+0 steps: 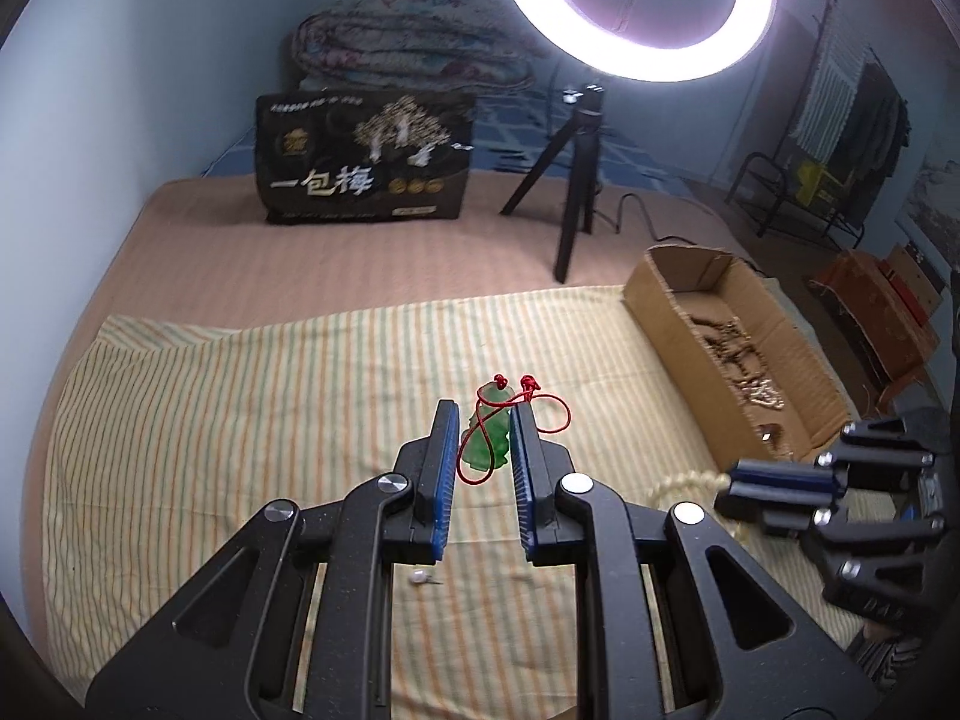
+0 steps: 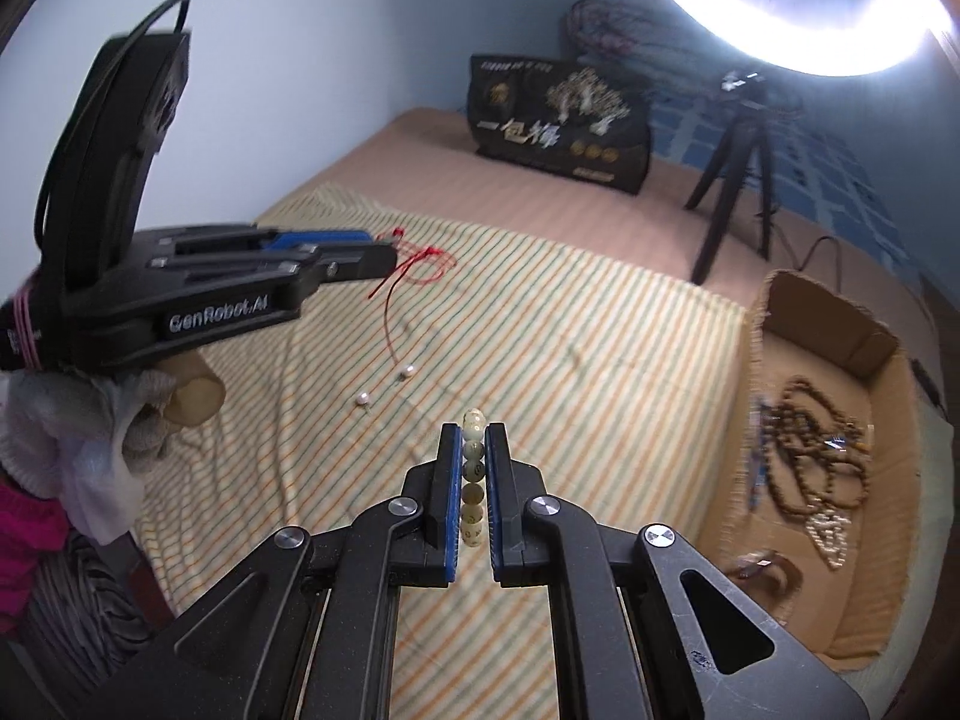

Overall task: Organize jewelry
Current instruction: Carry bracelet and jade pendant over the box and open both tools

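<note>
**Clerk:** Two pieces in hand, both clear of the striped cloth (image 1: 240, 420). Your left tool (image 1: 483, 420) is clamped on the green pendant (image 1: 483, 444), its red cord (image 1: 555, 414) trailing beyond the tips. Your right tool (image 2: 474, 438) is closed tight on the pale bead bracelet (image 2: 473, 480).

**Checker:** Already stowed?

**Clerk:** Several brown bead strands (image 2: 810, 456) lie in the cardboard box (image 2: 888, 372), to the right of your right tool.

**Checker:** Outstanding?

**Clerk:** Two loose pearls (image 2: 385, 385) on the cloth, ahead and left of your right tool. By my judgement, roughly halfway.

**Checker:** Pose?

**Clerk:** Both tools tilt downward over the bed, side by side, your left hand gloved (image 2: 138, 414).
</note>
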`<state>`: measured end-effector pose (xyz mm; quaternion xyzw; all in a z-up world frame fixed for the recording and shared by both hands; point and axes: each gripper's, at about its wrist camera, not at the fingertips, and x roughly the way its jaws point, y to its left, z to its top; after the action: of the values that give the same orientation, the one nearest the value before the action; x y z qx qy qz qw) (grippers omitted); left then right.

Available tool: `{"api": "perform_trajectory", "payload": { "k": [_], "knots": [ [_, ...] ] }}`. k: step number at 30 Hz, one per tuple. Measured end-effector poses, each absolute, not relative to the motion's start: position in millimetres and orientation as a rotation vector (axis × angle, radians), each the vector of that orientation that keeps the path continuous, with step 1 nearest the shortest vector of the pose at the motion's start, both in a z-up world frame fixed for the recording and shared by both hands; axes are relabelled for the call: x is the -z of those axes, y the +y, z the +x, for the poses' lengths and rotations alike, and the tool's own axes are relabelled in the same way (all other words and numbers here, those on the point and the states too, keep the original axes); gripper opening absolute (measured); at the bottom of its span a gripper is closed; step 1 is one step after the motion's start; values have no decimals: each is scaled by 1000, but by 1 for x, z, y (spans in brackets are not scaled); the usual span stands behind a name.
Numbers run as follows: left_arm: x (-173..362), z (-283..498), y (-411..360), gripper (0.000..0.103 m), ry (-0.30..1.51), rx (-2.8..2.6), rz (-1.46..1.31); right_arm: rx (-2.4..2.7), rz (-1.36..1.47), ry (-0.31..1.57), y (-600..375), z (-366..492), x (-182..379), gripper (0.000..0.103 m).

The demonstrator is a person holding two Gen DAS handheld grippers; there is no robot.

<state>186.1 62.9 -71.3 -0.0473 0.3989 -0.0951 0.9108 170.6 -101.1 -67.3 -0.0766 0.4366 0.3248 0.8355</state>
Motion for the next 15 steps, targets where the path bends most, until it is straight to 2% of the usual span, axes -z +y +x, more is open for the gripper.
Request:
{"api": "perform_trajectory", "payload": {
  "k": [15],
  "knots": [
    [42, 183, -6, 16, 772, 310, -70, -527, -43, 838, -192, 182, 29, 6]
  ]
}}
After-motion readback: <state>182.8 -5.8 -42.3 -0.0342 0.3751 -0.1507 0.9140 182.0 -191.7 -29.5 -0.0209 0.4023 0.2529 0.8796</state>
